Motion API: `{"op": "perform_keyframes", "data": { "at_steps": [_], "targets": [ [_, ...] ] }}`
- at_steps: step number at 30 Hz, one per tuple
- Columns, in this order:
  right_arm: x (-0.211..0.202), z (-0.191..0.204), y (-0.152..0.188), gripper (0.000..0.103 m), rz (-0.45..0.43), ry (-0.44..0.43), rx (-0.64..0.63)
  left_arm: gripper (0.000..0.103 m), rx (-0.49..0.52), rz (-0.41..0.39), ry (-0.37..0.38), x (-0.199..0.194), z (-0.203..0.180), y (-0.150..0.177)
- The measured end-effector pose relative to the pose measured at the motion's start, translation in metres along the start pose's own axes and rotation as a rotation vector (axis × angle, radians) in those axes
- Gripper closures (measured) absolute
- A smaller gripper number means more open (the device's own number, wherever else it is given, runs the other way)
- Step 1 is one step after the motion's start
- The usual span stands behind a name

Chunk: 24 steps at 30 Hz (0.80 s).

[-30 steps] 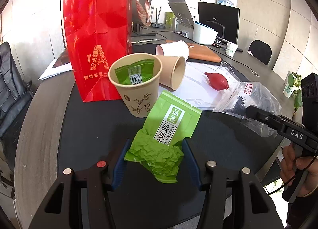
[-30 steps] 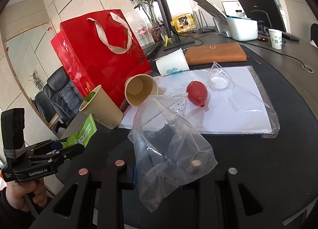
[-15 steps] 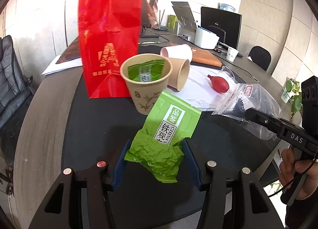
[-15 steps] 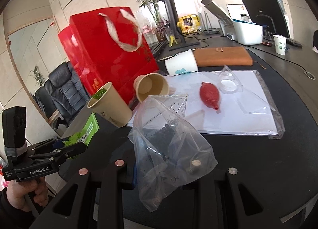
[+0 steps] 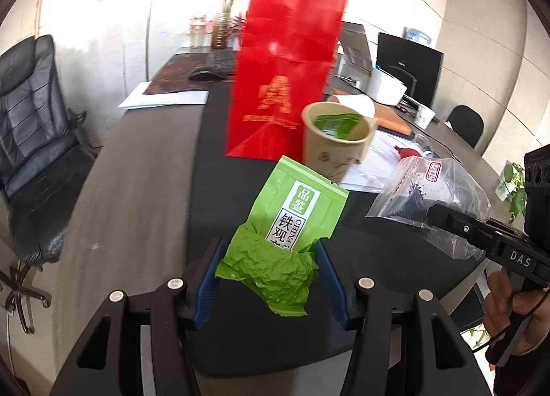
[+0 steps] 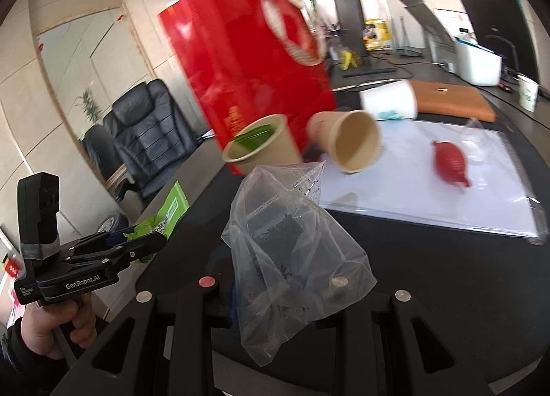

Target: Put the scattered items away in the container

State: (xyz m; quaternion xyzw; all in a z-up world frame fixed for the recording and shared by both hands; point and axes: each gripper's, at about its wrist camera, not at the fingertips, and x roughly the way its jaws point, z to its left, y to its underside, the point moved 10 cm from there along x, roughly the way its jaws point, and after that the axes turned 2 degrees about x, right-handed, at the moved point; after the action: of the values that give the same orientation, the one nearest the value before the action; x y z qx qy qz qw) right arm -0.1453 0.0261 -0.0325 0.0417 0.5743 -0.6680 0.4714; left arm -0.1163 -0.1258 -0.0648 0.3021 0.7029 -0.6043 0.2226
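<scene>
**Left wrist view: both packets carried across the desk, red bag now dead ahead**

Left wrist camera shows the left gripper (image 5: pixel 268 272) clamped on the crumpled lower end of a green foil tea packet with a white label (image 5: pixel 295 221), its blue pads pressing in from both sides, just as a second ago. What has changed is the backdrop: the tall glossy red paper gift bag (image 5: pixel 288 63) has slid from the upper left of the view to straight beyond the packet's tip, and the background is smeared with motion. A tan paper cup holding another green packet (image 5: pixel 335 142) now sits ahead and slightly right of the fingers, near the bag's base.

Off to the right, the right gripper (image 5: pixel 443 221) is closed on a clear plastic bag of dark loose tea (image 5: pixel 433 193), a hand (image 5: pixel 515 313) on its handle.

From the right wrist view, the clear bag (image 6: pixel 295 251) hangs pinched between the shut jaws as before. The red bag (image 6: pixel 247 63) has drifted rightward, toward the centre. A tipped tan cup (image 6: pixel 347 142), a white cup on its side (image 6: pixel 388 100) and a red rubber bulb (image 6: pixel 448 162) lie ahead on white sheets (image 6: pixel 447 196). The left gripper (image 6: pixel 151 241) is off to the lower left.
</scene>
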Motion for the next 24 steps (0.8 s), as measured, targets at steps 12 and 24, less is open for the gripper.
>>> {"op": "perform_keyframes", "data": {
  "at_steps": [12,24],
  "targets": [
    [0.023,0.059,0.002,0.072,0.026,-0.042,-0.061,0.045,-0.051,-0.016,-0.036,-0.017,0.051,0.010],
    [0.008,0.074,-0.026,0.072,-0.032,-0.056,-0.076,0.045,-0.020,-0.045,-0.032,-0.030,0.052,-0.011]
  ]
}}
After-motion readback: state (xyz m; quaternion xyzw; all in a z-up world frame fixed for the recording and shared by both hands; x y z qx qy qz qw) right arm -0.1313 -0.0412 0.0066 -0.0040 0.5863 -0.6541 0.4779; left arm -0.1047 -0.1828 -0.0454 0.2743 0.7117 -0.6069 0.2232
